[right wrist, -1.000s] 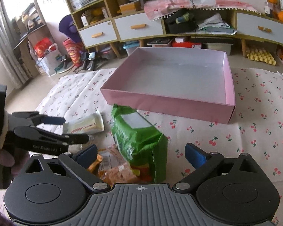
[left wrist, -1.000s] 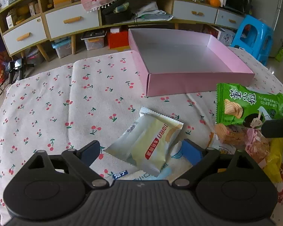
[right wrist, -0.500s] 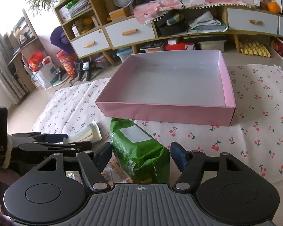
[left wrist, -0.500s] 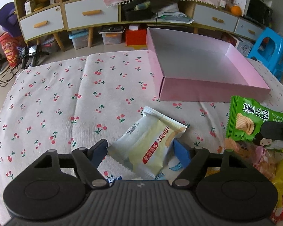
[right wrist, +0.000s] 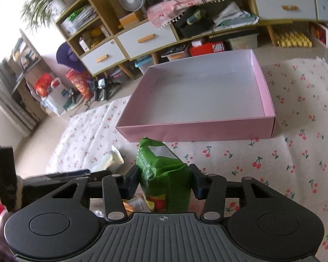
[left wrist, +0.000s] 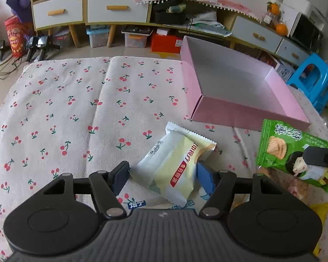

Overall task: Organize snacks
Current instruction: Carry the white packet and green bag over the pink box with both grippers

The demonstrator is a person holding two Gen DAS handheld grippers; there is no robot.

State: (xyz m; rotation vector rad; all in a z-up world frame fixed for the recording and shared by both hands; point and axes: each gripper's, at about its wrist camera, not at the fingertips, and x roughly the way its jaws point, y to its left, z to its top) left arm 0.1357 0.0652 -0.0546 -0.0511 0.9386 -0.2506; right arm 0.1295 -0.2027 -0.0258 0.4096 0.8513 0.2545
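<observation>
left hand-held gripper (left wrist: pixel 163 175): jaws just closing, pinching white snack packet (left wrist: pixel 175 163). right hand-held gripper (right wrist: pixel 165 181): jaws just closing, pinching green chip bag (right wrist: pixel 164 174). pink box (right wrist: pixel 199 128) on cherry-print worktop (left wrist: pixel 65 109).

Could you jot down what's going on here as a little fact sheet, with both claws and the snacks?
Left gripper: jaws just closing, pads on the white snack packet
Right gripper: jaws just closing, squeezing the green chip bag
Pink box: empty, open-topped
Surface: cherry-print cloth
Other snacks: small pile beside the packets
</observation>
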